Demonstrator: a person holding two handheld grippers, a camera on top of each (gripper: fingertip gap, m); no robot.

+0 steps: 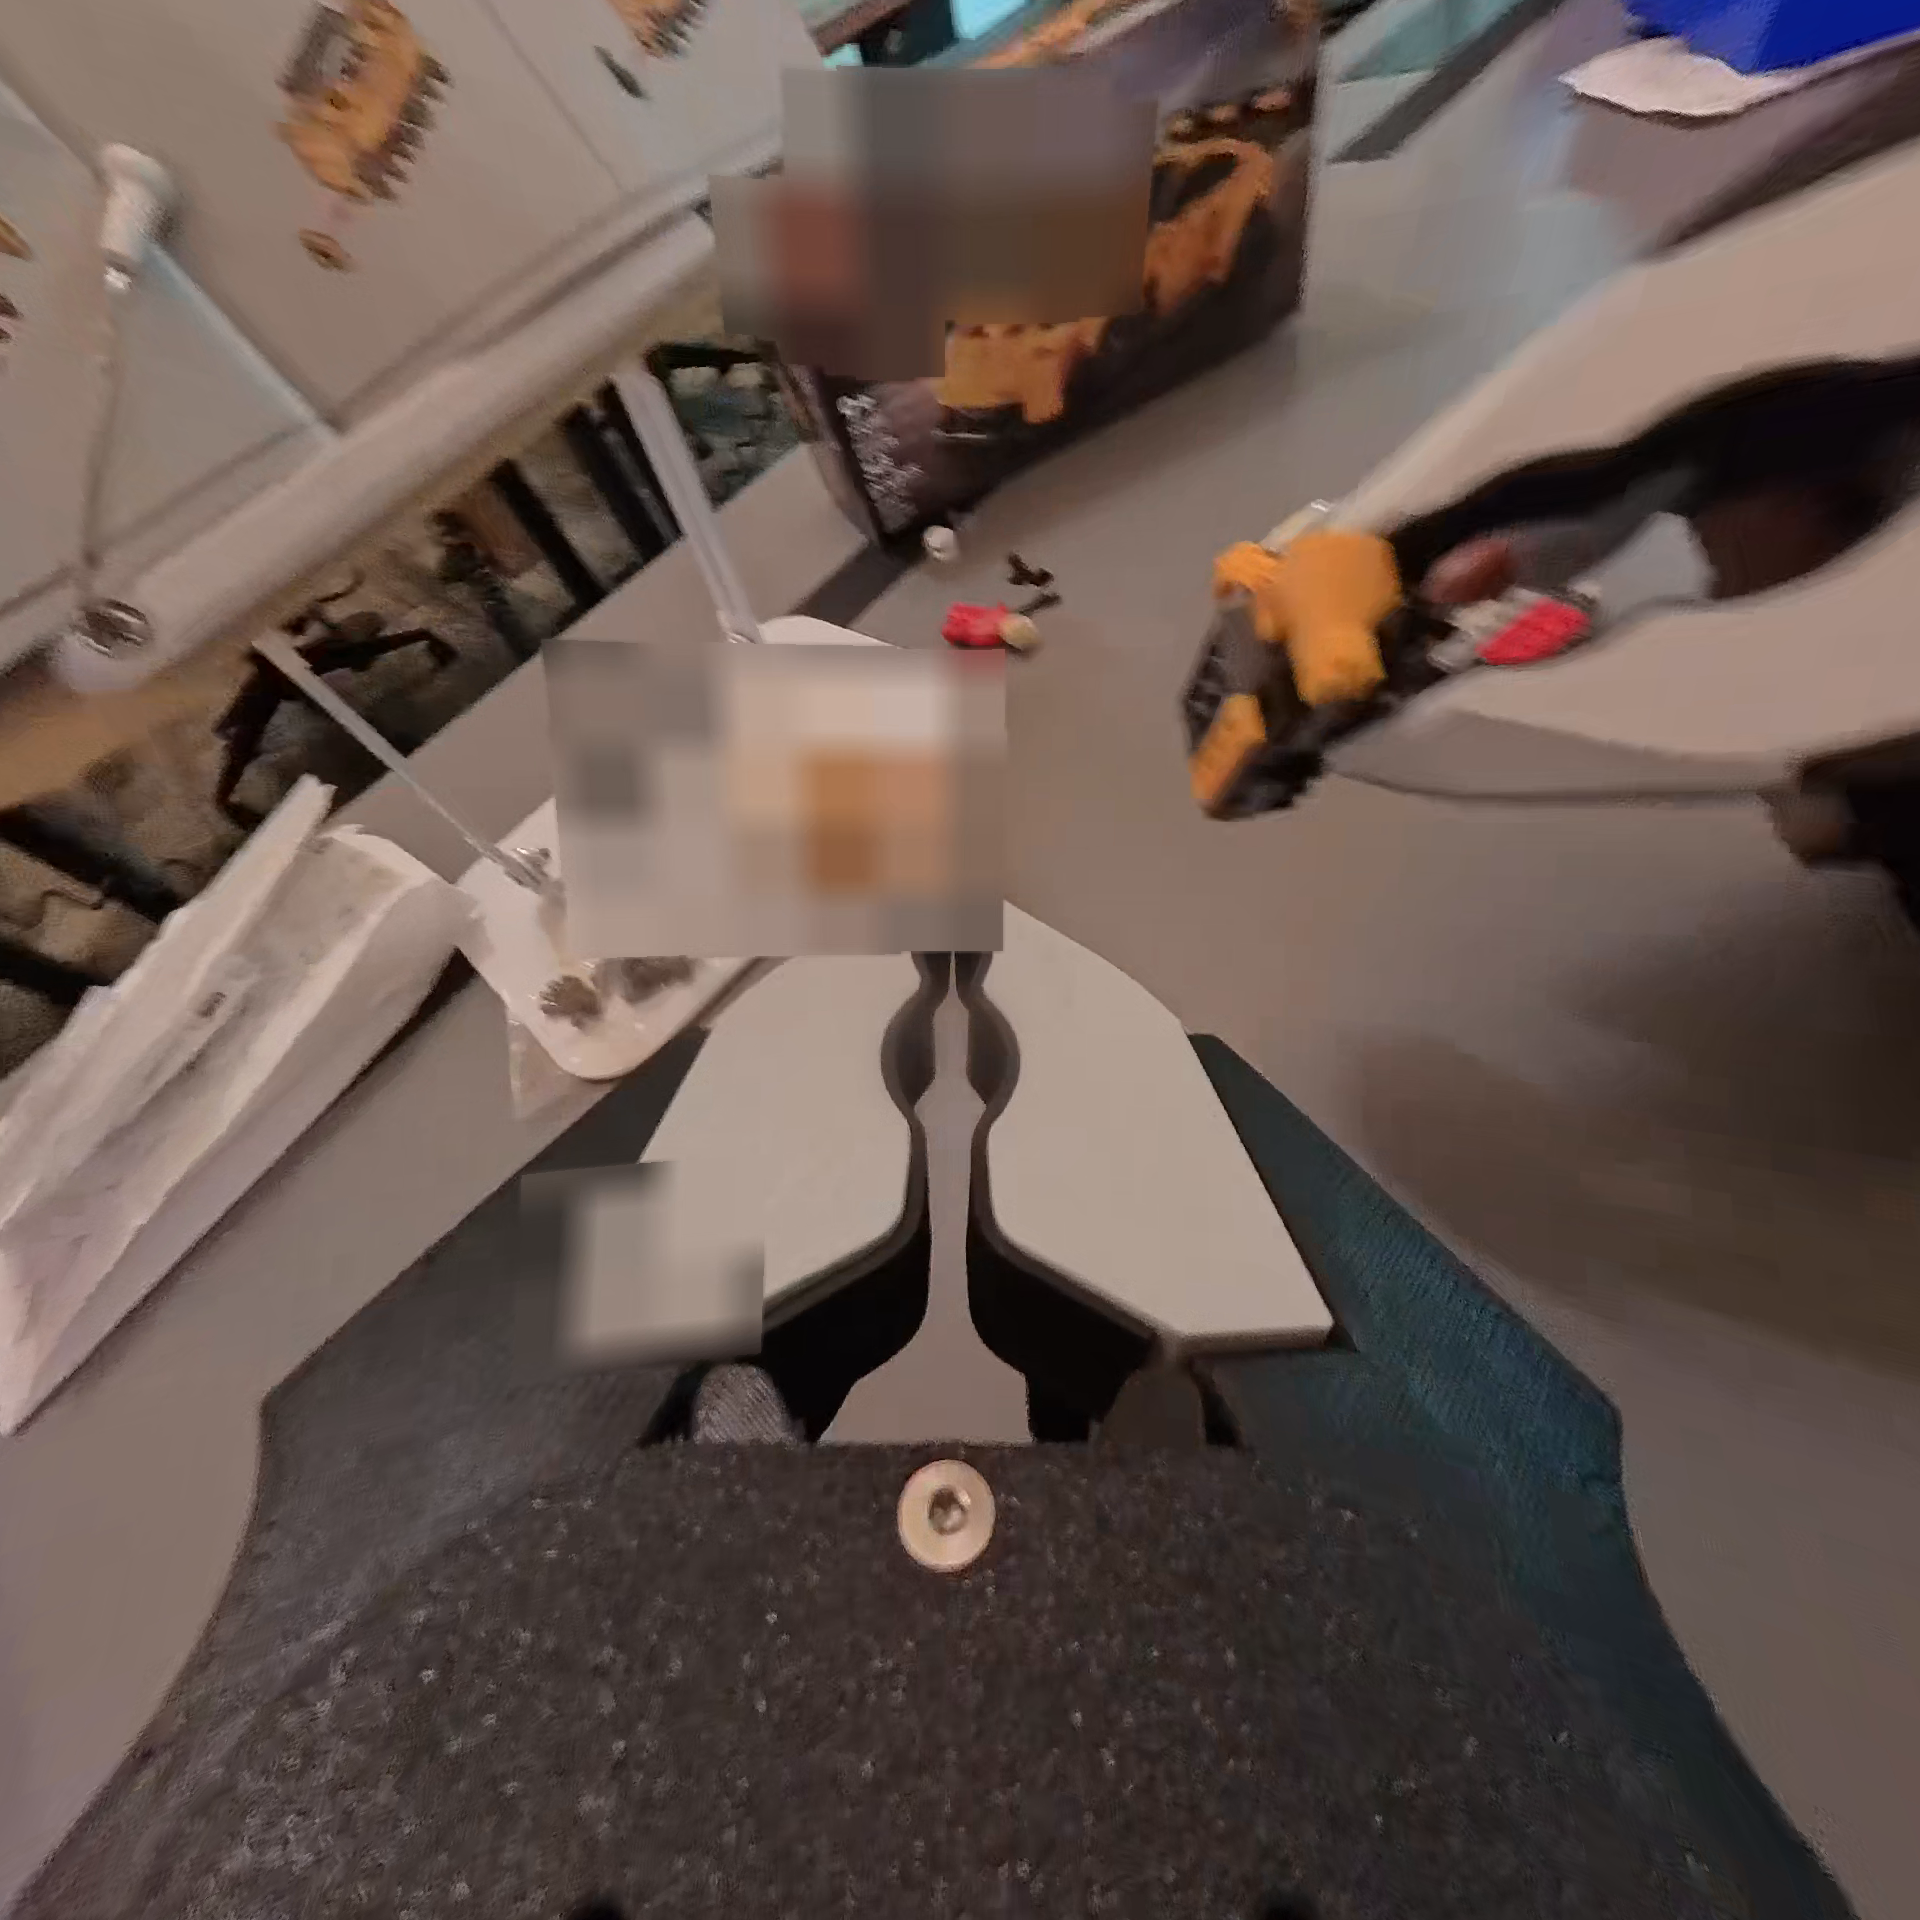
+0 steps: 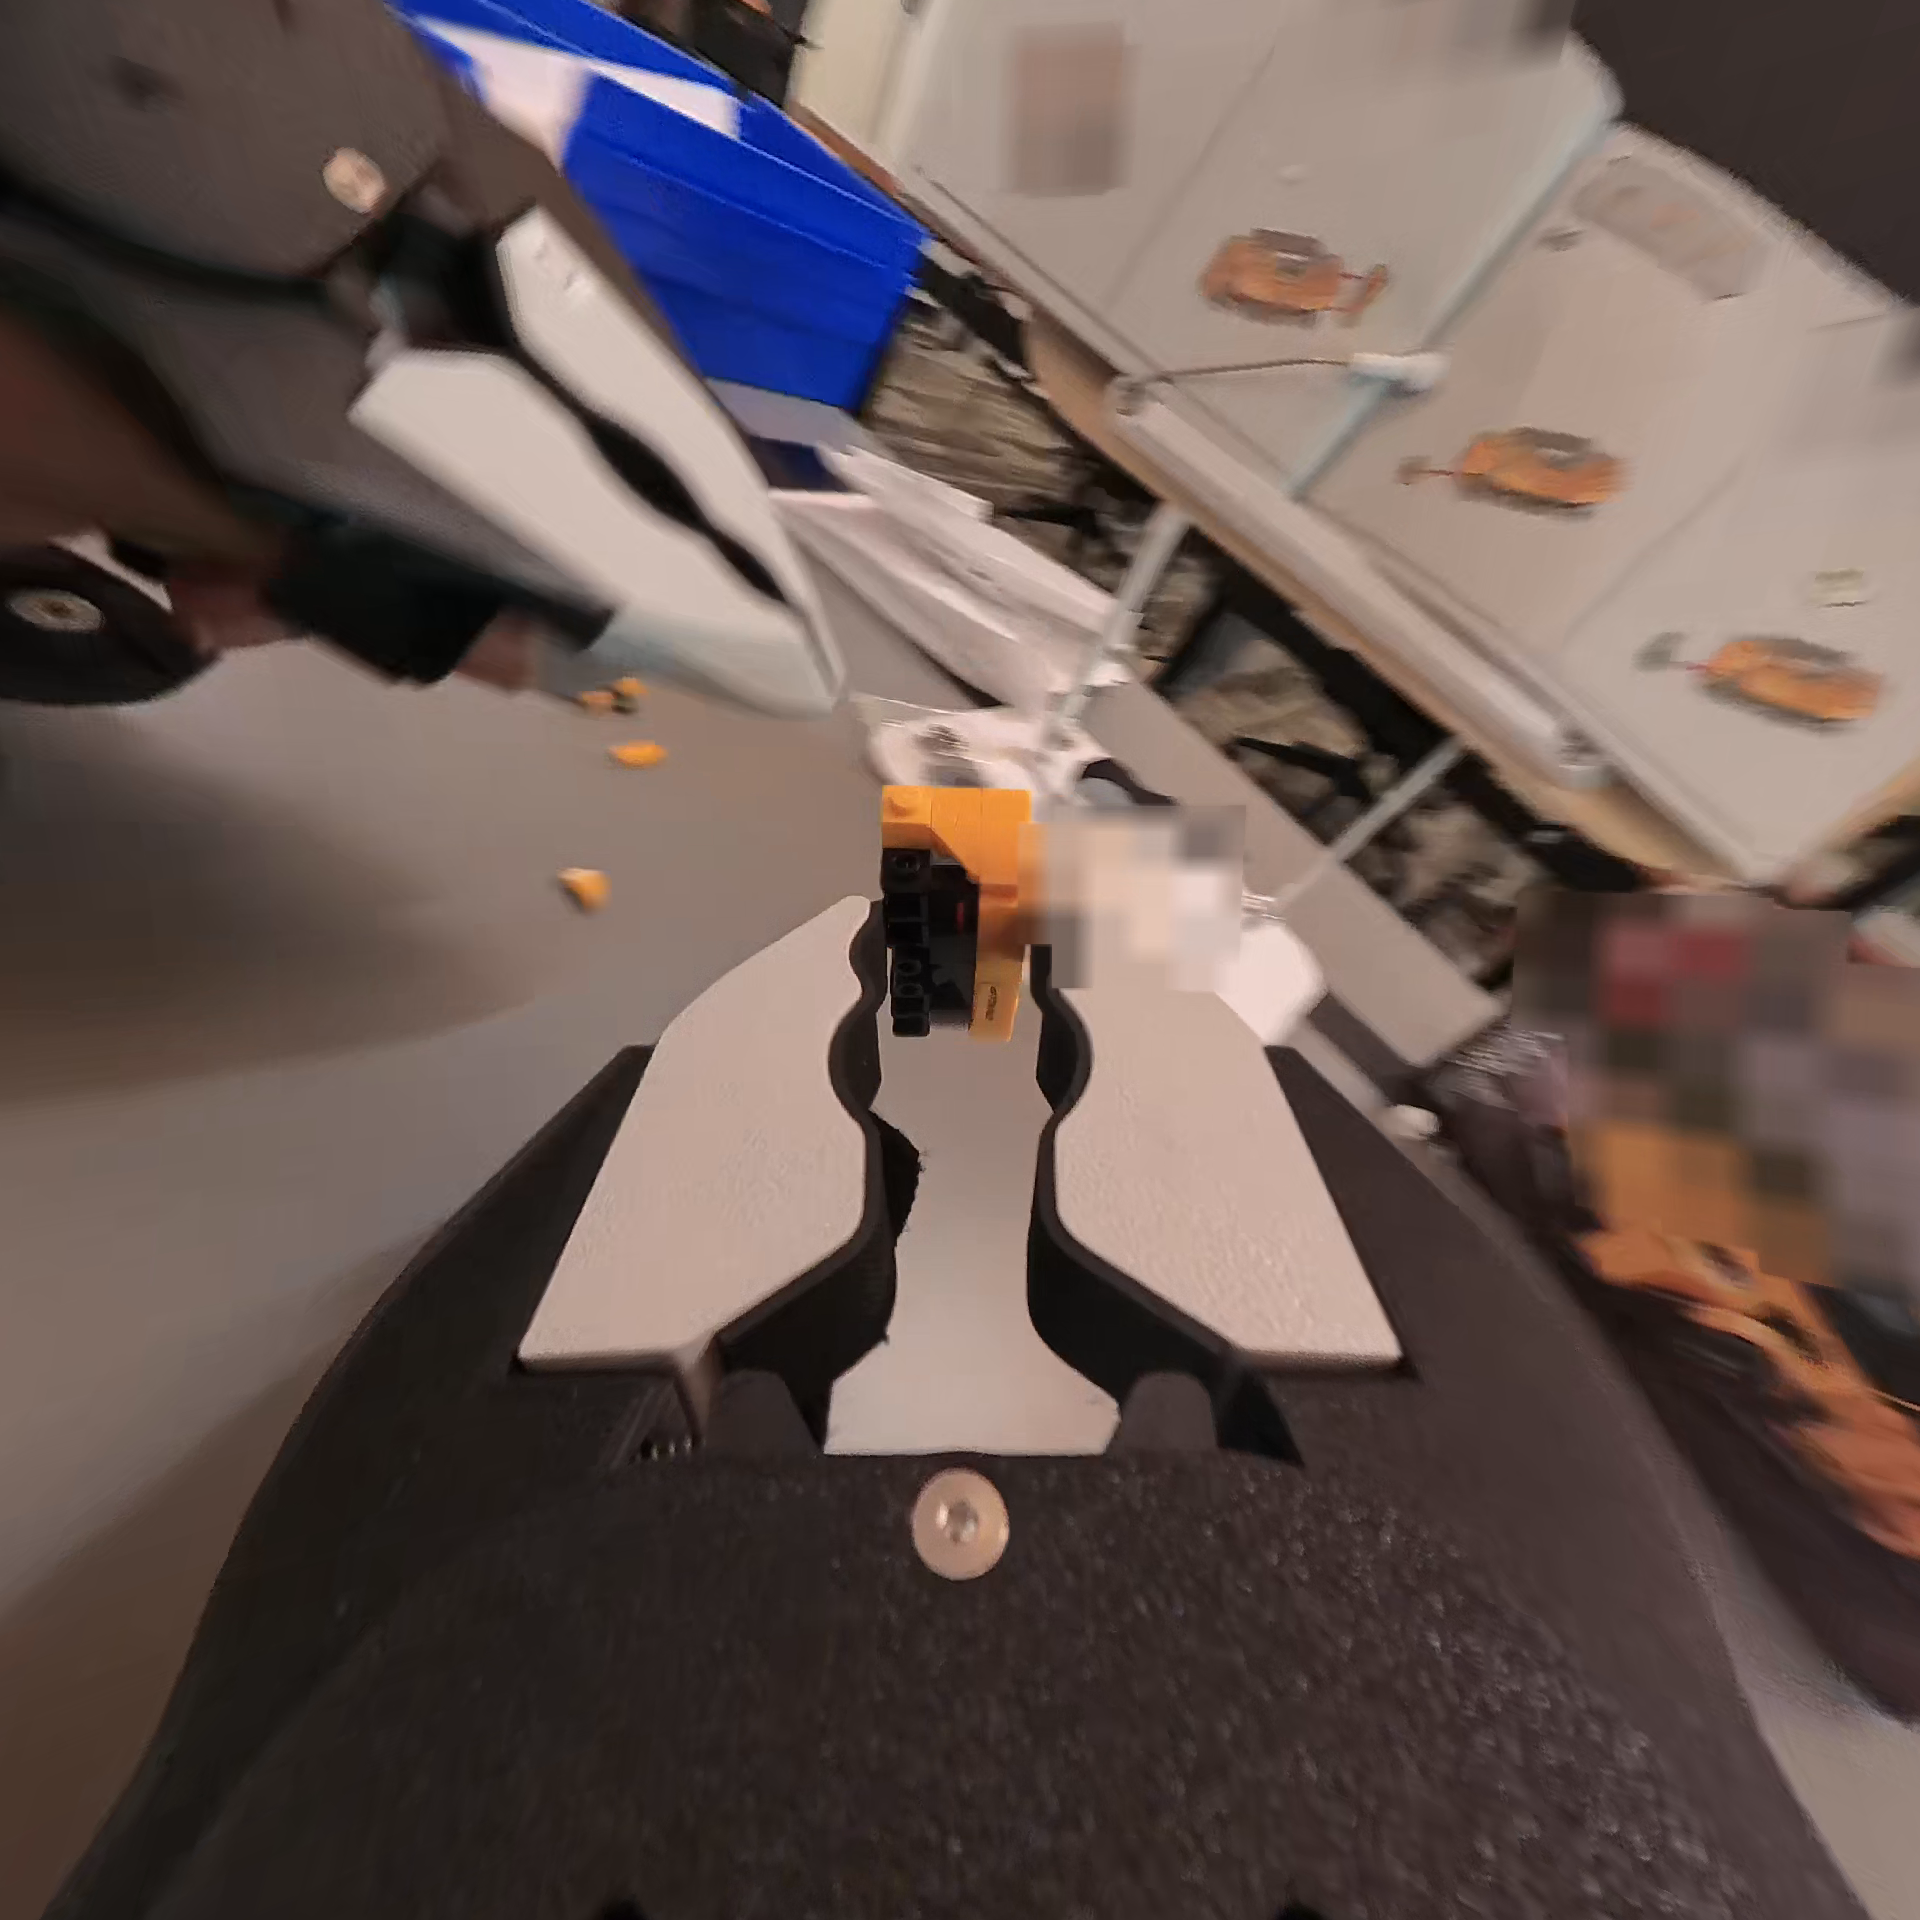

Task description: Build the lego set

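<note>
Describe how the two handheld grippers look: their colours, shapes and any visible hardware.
Both look alike. The left gripper and the right gripper each have two flat, light grey fingers with wavy black inner edges, mounted on a black, grainy-textured body. A single silver hex screw sits at the centre of each body. The left body shows a teal edge. No cables are visible.

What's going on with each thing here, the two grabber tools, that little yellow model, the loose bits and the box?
Left gripper: jaws nearly closed, apparently empty.
Right gripper: jaws clamped on the model, held above the table.
Yellow-and-black lego model: partly built, gripped at its sides.
Loose orange pieces: scattered on the grey table, unattached.
Red piece: lying loose on the table.
Lego box: standing upright at the back.
</note>
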